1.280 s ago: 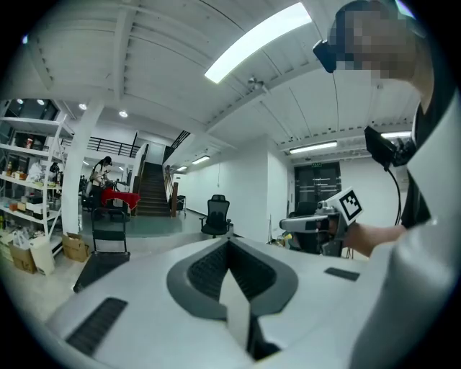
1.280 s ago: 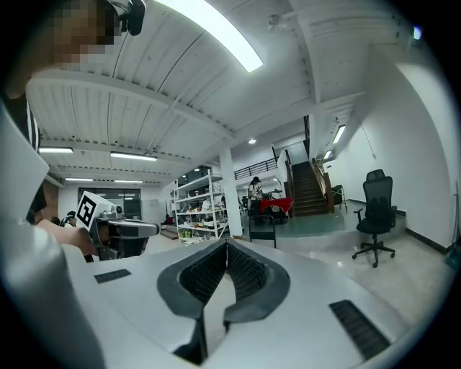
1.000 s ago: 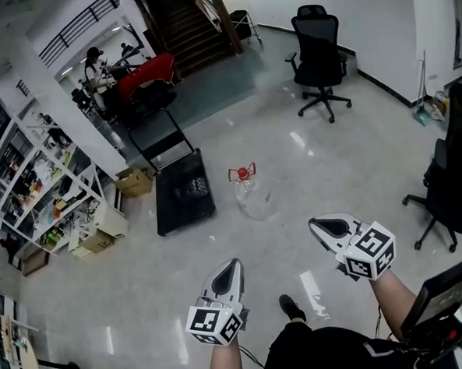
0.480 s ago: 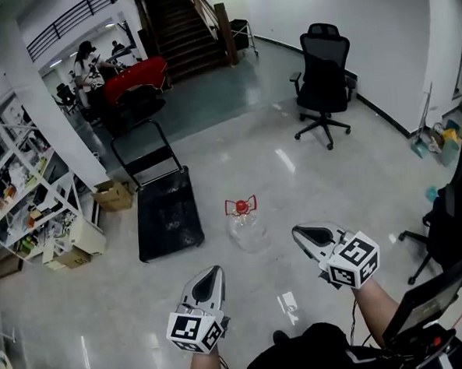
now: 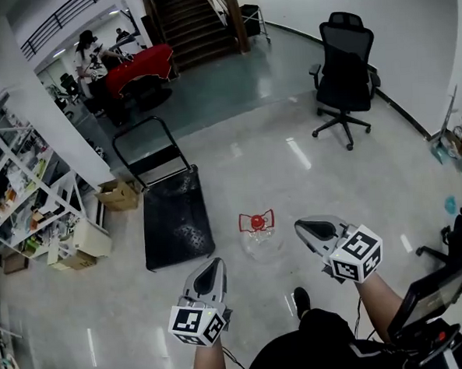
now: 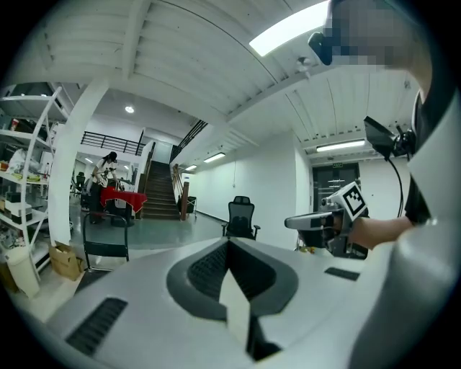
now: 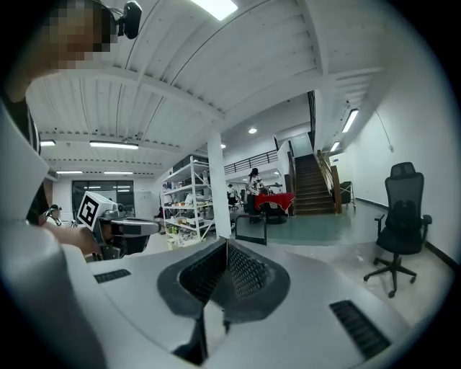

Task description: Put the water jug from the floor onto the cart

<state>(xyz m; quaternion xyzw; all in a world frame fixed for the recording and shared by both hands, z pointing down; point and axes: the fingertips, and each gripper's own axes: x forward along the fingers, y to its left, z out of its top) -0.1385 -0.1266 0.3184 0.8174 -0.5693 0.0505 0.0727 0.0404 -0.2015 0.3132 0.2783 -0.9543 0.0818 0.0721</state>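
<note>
Cart (image 5: 177, 214) sits on the floor (image 5: 292, 168) just left of the water jug (image 5: 259, 236), which stands upright on the floor too, red cap up. Left claw (image 5: 212, 265) hangs near the jug's lower left, pressed together on nothing. Right claw (image 5: 304, 227) is just right of the jug, same deal, pressed together and empty.

light: bright, from ceiling lamps (image 6: 288, 29) | glare: white streaks on floor (image 5: 244, 140) beside office chair (image 5: 347, 63) | edges: bent, dark
</note>
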